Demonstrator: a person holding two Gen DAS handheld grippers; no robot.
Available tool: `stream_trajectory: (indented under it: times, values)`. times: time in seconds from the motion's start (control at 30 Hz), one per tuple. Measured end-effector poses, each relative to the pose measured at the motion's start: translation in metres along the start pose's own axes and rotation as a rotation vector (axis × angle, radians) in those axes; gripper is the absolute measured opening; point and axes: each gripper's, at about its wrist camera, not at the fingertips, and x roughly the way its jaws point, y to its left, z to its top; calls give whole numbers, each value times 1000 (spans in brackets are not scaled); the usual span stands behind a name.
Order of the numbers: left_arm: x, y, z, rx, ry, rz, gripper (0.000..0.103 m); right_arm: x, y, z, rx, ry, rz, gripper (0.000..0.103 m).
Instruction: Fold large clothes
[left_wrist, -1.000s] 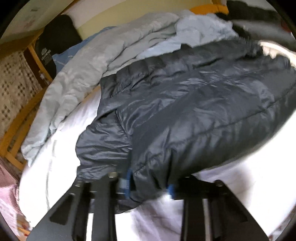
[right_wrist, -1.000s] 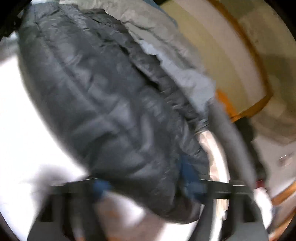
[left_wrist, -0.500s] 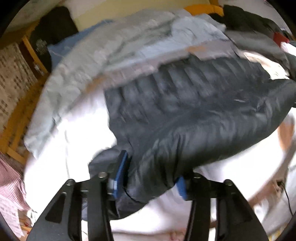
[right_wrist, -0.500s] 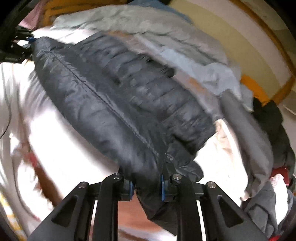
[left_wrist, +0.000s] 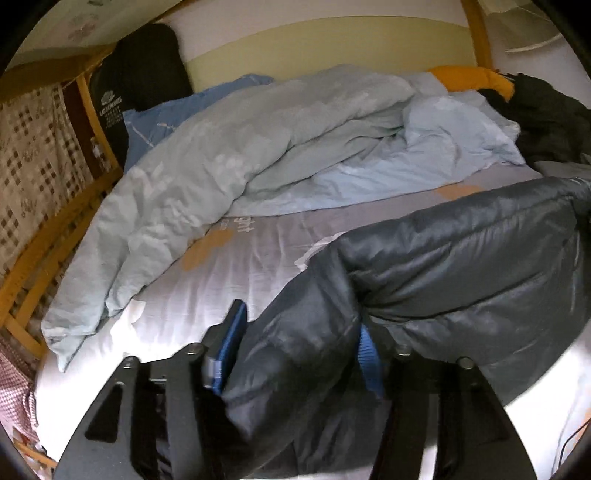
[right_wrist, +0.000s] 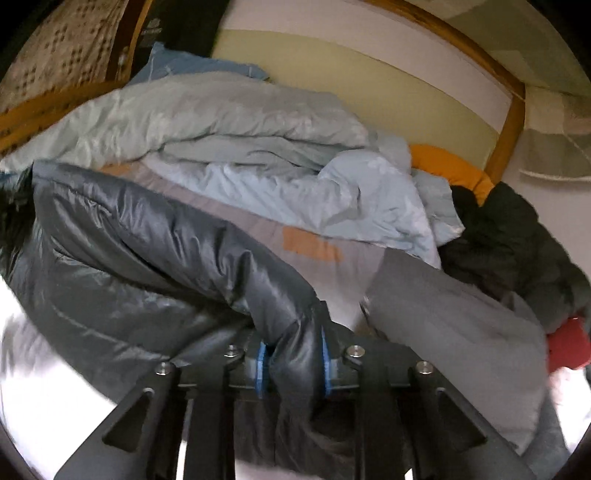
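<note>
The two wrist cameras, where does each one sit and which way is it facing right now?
Left wrist: on the left gripper, angled down across the bed; jaws opening, dark puffer jacket between its black fingers.
Right wrist: on the right gripper, angled down toward the wooden bed frame; blue pads pinch a jacket fold, jaws opening.
Shared: the jacket, pale blue duvet, orange garment.

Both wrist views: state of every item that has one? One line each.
dark puffer jacket: bunched, lifted between both grippers
left gripper: jaws opening, jacket between them
right gripper: jaws opening, jacket fabric between the pads
light blue duvet: crumpled, heaped on the bed
grey garment: lying loose, unfolded
</note>
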Motion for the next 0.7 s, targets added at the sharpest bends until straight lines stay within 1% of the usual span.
stream_trajectory:
  times: [0.03, 0.07, 0.1, 0.13, 0.17, 0.2, 0.23, 0.3, 0.33, 0.43, 0.5, 0.53, 0.57, 0.63, 0.7]
  values:
    - [4, 0, -3, -7, -7, 2, 69, 10, 0, 1, 11, -3, -10, 34]
    - [9, 3, -5, -11, -26, 6, 77, 18, 0, 0, 19, -1, -20, 36]
    - [11, 6, -8, -11, -56, 11, 83, 24, 2, -1, 24, 1, -30, 42]
    - [10, 10, -12, -16, -91, 8, 85, 28, 4, -2, 22, 3, -39, 47]
    - [9, 17, -17, -32, -134, 3, 93, 34, 6, -2, 13, 10, -53, 50]
    - [10, 22, -20, -42, -148, 7, 96, 39, 7, -1, 4, 15, -66, 58]
    - [12, 24, -20, -34, -143, 10, 99, 41, 7, -2, 0, 19, -77, 68]
    - [14, 27, -20, -6, -152, 29, 103, 47, 4, -5, 4, 32, -111, 80]
    - [13, 29, -20, -3, -164, 47, 103, 48, 1, -7, 13, 41, -123, 84]
    - [14, 26, -18, 40, -192, 143, 103, 48, -16, -13, 55, 63, -99, 85]
    - [13, 25, -17, 71, -235, 243, 103, 48, -27, -15, 99, 76, -84, 86]
    - [13, 28, -17, 68, -244, 285, 103, 47, -31, -16, 117, 78, -84, 86]
    - [13, 33, -16, 48, -242, 307, 103, 45, -34, -16, 128, 73, -90, 86]
    - [14, 49, -14, -18, -224, 304, 103, 36, -37, -15, 143, 38, -118, 86]
    - [13, 65, -14, -70, -203, 274, 103, 19, -44, -13, 171, -44, -170, 86]
